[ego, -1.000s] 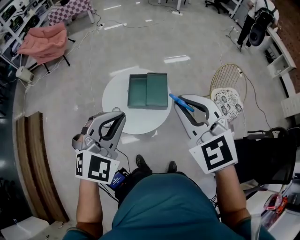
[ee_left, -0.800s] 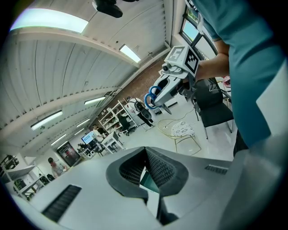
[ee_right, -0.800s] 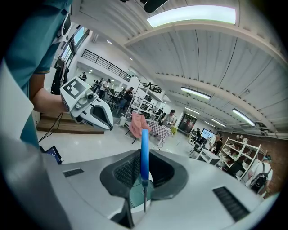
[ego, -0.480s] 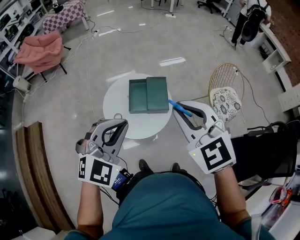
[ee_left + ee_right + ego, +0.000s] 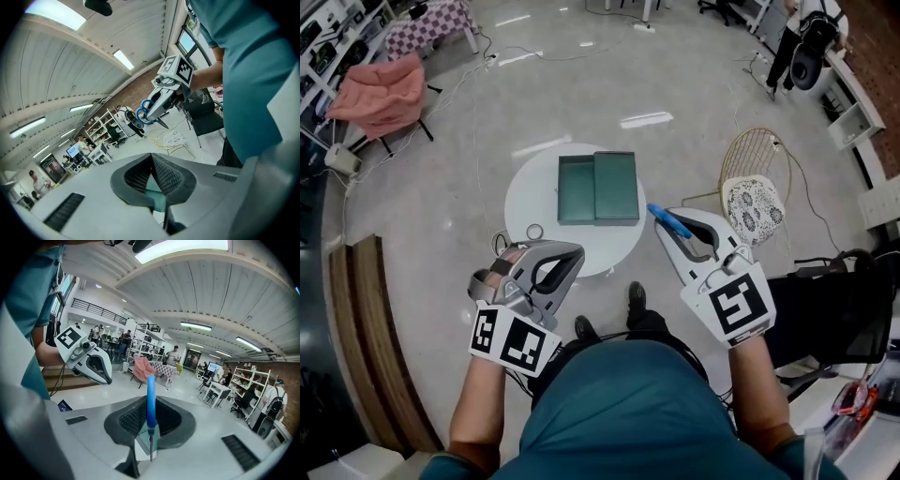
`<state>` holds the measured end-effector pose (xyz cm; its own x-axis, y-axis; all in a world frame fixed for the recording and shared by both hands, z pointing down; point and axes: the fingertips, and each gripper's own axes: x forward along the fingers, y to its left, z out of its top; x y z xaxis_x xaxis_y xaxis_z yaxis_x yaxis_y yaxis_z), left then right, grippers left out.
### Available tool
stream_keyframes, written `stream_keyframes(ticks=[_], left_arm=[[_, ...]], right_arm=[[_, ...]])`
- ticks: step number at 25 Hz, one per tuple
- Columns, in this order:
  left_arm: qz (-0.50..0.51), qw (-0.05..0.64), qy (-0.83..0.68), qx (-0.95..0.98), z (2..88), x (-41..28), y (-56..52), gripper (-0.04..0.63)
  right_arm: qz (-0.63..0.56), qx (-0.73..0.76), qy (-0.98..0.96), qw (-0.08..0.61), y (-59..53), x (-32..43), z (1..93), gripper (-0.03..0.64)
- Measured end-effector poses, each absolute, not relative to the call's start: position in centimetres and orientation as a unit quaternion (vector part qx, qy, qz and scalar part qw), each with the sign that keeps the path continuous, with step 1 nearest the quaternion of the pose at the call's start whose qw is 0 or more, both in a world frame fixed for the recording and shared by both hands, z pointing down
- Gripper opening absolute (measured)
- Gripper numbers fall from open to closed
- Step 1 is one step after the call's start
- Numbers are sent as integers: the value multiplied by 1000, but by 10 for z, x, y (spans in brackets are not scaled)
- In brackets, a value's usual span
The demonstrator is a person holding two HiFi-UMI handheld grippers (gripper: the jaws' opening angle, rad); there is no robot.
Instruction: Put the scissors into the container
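Scissors (image 5: 677,226), blue-handled, clamped between the jaws of the right gripper (image 5: 662,221), just right of the round table (image 5: 534,202) and apart from the green container (image 5: 598,187). Against the earlier frames we see both grippers drawn nearer the body. The left gripper (image 5: 574,259), jaws together and empty, has shifted rightward. We read only black-and-white square markers.

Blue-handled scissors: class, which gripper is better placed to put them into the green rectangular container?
Right: the right gripper grips the scissors, close beside the container; the left gripper is shut and empty.
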<state>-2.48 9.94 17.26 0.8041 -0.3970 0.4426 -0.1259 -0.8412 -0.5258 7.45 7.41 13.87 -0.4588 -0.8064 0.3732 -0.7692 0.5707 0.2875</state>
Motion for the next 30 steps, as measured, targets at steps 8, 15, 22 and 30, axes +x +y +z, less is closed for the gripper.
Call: stream_keyframes(ticks=[8,15,22,30], left_arm=[[-314,241,210,-894,152,-22,66,18],[-304,198,281,-888,160,-17,27,18],[-307,160,328,-879,165,-30,-1,18],[-315,146,368,-863,164,-19,-17,17]], right_arm=[[-40,411,-884,218,16,85,132,64],[-53,373,-900,219,-33,101,144,63],[-57,333,-916,217,-74,92,151,63],[-62,306,-927,205,-96,107,153,63]])
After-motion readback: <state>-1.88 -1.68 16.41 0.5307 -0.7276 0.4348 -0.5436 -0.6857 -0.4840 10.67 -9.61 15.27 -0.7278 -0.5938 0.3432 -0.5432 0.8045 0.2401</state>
